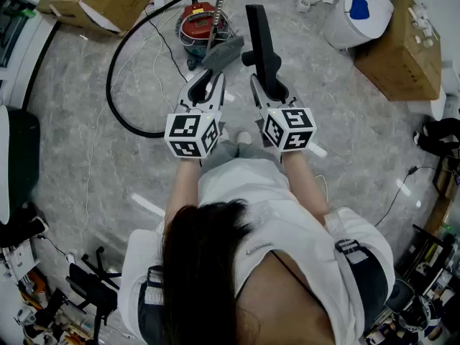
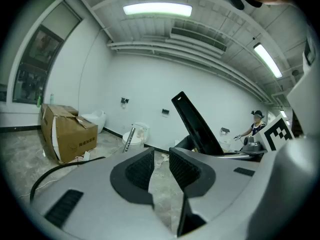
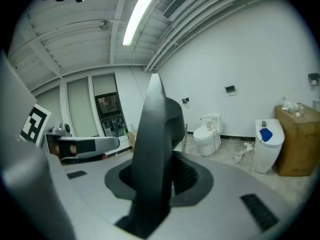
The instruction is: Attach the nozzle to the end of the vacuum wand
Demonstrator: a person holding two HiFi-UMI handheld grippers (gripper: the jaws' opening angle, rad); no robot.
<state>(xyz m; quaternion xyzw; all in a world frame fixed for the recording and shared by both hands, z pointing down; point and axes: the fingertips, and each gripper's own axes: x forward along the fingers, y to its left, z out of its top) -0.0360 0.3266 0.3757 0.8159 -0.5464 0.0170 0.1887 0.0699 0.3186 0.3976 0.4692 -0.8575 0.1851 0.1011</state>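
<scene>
Right gripper clamped on black nozzle, pads pressed on its lower part. In right gripper view, same grip: right gripper w/ nozzle standing up between the jaws and filling the gap. Nozzle sticks out far from the jaws, tilted up, free end pointing toward far side of the floor.

Left gripper just left of the right one, side by side, not touching. In left gripper view, left gripper w/ jaws a bit apart, narrow gap, only floor seen thru it, nothing pinched. Nozzle seen there to the right, slanting up.

Vacuum wand = chrome tube on the floor, far from the person, left of the nozzle's free end, near but apart. Same tube seen small in left gripper view and right gripper view. Grey fitting at wand's near end, just beside the left gripper's tips and the nozzle; can't tell if touching. Red vacuum body left of the wand, black hose looping out to the left.

Cardboard box far left, another box far right, white bin beside it. Toilet by the far wall.
</scene>
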